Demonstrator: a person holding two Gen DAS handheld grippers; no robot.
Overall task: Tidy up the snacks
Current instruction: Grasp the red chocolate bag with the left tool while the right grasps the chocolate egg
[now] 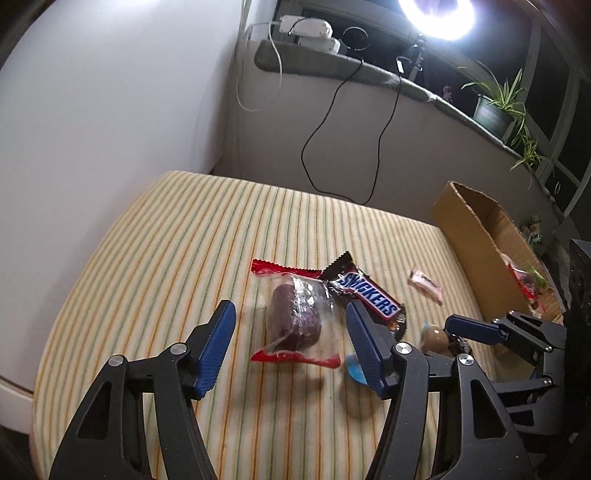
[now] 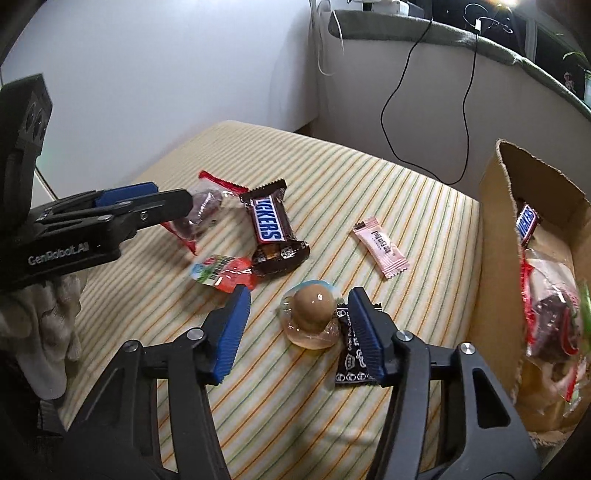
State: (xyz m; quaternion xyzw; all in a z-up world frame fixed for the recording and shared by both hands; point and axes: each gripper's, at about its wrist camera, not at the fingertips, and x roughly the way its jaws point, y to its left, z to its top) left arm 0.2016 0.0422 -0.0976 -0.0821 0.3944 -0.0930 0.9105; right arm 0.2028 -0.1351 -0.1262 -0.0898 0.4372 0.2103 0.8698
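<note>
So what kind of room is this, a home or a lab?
Most likely a room in a home: a striped cushioned surface like a bed, a windowsill with a potted plant, and a ring light set up for filming.

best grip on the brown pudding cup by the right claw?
Take the pudding cup across its brown dome, from above. It sits dome up on a wider clear rim, and the right claw already straddles it, open. The flat rim offers little to pinch.

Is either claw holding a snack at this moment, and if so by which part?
Nothing is held. The left claw straddles the clear-wrapped dark cake and the right claw straddles the brown jelly cup, pads off both.
</note>
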